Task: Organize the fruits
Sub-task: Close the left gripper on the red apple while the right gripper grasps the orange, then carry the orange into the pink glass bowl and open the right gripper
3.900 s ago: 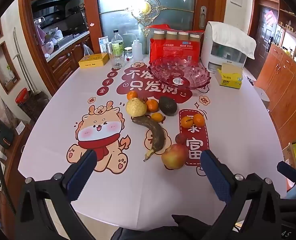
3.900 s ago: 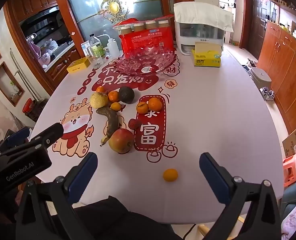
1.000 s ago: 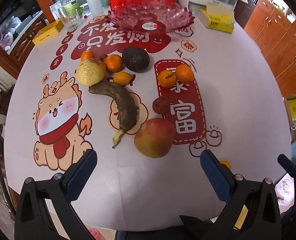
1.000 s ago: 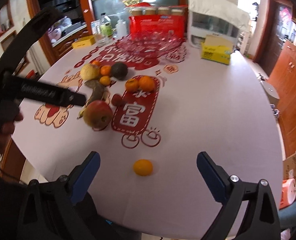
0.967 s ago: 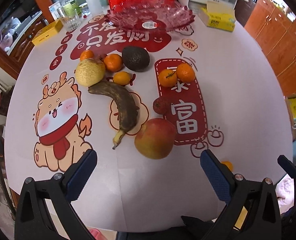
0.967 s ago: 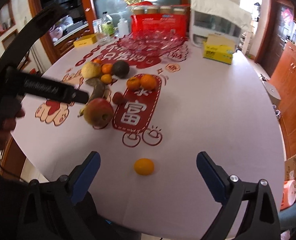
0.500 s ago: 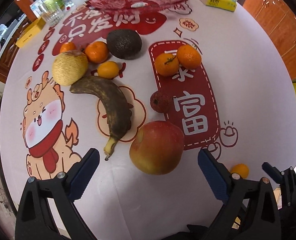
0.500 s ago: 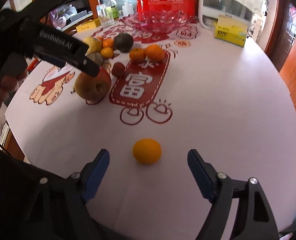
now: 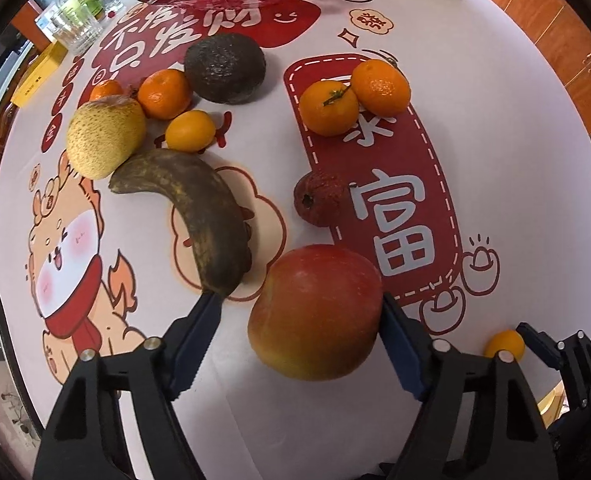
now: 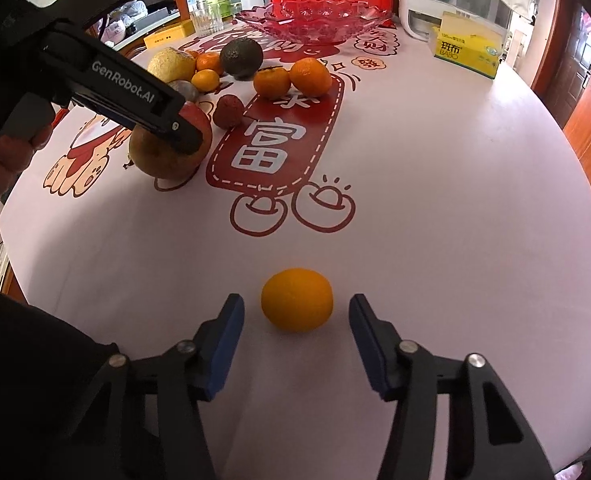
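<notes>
Bright even indoor light, soft shadows under fruit, strong fisheye bending, dark corners

left wrist: straight down, close | right wrist: steeply down | shared: apple

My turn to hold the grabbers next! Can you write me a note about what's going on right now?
Left gripper: jaws just closing round the big red-yellow apple; right pad touches, left pad not yet.
Right gripper: jaws just closing, small round orange fruit between them, untouched.
Red glass bowl at the table's far end shows no fruit inside.
Brown banana, dark avocado and tangerines lie on the cloth.
Done: nothing moved. Left: everything.
</notes>
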Available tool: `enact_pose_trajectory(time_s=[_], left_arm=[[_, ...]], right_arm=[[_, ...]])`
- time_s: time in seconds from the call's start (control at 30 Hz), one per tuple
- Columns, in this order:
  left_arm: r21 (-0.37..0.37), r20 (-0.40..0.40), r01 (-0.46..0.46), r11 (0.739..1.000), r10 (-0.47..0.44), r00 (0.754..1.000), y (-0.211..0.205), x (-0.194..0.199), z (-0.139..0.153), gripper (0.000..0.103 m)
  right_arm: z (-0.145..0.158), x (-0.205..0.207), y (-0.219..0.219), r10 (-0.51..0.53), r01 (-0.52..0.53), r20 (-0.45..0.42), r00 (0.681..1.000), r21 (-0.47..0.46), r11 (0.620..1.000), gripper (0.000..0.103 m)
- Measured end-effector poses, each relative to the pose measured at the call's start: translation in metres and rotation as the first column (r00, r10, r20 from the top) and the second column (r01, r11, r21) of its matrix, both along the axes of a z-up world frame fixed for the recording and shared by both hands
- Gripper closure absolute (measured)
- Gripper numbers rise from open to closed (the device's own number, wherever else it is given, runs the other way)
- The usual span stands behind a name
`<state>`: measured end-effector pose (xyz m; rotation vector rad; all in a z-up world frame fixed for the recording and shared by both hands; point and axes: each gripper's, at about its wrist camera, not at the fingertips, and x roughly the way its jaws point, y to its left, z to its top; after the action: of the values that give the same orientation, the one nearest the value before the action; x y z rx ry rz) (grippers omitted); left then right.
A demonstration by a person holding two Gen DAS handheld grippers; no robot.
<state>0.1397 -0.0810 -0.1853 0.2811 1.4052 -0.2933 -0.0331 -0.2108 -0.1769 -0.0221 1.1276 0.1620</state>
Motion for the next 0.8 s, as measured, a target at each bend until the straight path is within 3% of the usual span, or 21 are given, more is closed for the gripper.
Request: enact_pose_trajectory(time_s=[0.2, 0.47, 0.8], left_arm=[[-0.061, -0.003, 0.021, 0.998, -0.021, 1.000, -0.003, 0.003, -0.002, 0.046], [-0.063, 0.004, 0.052, 0.997, -0.052, 0.999, -0.002, 0.001, 0.002, 0.049], [-0.079, 0.028, 0.039, 0.996, -0.037, 0.999, 0.028, -0.008, 0.036, 0.052]], right_arm=[[0.000, 0.003, -0.002, -0.033, 0.033, 0.016, 0.999, 0.014, 0.999, 0.065], [0.000, 0.004, -0.003, -0.059, 0.059, 0.007, 0.998, 0.041, 0.997, 0.068], [0.018, 0.020, -0.001, -0.082, 0.079, 0.034, 0.996, 0.077, 0.994, 0.068]])
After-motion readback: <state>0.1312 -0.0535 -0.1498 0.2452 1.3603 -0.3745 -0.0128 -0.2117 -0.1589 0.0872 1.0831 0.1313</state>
